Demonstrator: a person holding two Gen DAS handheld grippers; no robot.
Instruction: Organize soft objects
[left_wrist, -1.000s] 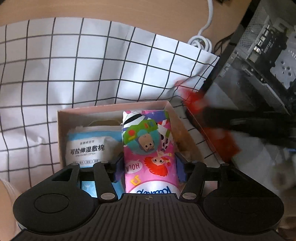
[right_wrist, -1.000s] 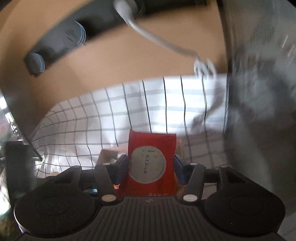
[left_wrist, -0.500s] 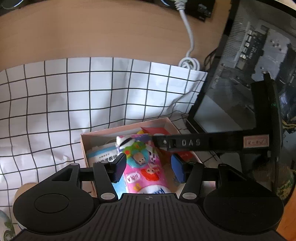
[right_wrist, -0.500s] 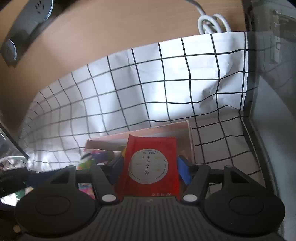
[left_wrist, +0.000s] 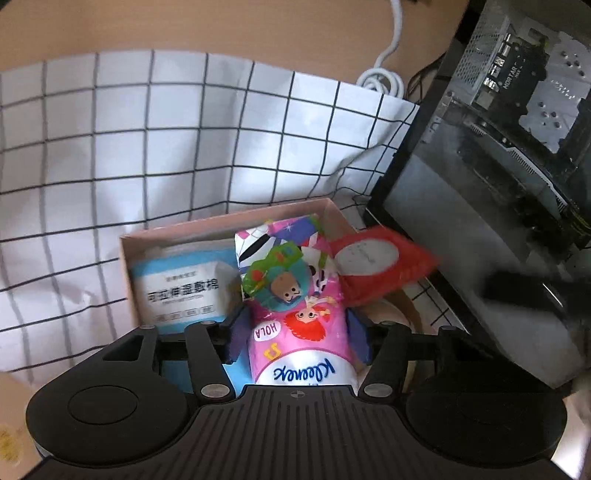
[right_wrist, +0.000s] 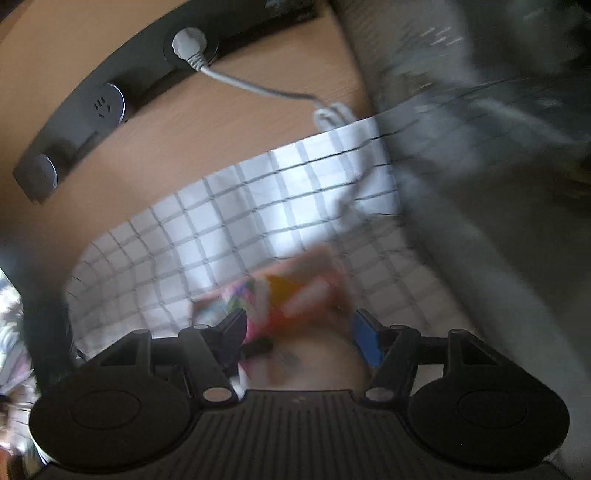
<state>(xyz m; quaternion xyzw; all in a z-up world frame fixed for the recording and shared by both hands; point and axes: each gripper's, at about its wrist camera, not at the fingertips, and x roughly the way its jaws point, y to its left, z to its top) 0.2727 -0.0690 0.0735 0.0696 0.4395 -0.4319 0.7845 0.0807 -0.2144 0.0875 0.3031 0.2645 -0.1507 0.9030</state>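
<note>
Red packet (left_wrist: 380, 267) now lies tilted on the right edge of the pink box (left_wrist: 229, 225), free of the right gripper (right_wrist: 299, 332), whose fingers stand apart and empty. Left gripper (left_wrist: 297, 336) still clasps the cartoon tissue pack (left_wrist: 295, 306) over the box's middle, its fingers having just reopened slightly; that pack remains to be released.

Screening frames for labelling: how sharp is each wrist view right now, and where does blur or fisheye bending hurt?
Left wrist view: mostly sharp; print on the pink tissue pack and blue packet is readable, but the red packet and the right edge are smeared. Right wrist view: heavy motion blur; box contents are colour streaks, and the power strip bows from the lens.
</note>
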